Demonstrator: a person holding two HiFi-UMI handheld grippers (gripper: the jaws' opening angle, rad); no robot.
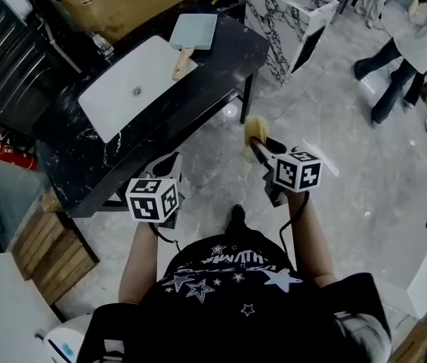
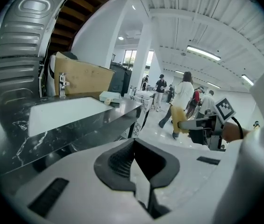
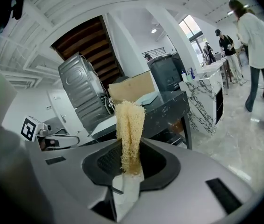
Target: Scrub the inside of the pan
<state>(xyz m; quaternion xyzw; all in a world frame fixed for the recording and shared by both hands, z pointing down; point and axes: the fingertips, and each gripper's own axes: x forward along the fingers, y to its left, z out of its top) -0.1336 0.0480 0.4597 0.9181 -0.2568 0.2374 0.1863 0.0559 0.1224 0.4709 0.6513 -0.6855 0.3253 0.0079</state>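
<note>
A coarse, fibrous yellow loofah [image 3: 130,125] is clamped upright in the right tool [image 3: 131,164]; the left tool [image 2: 134,164] is clenched shut, with nothing held; both are held out before the body over the grey marble floor [image 1: 349,157]; the pale square pan [image 1: 193,31], wooden-handled, is seen on the black veined counter [image 1: 160,119] beside a white rectangular sink [image 1: 134,82], well apart from both tools.

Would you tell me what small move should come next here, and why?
Probably step toward the black counter: the pan lies there by the sink, seemingly out of reach, while the right gripper clamps the loofah scrubber and the left gripper is shut and empty.
</note>
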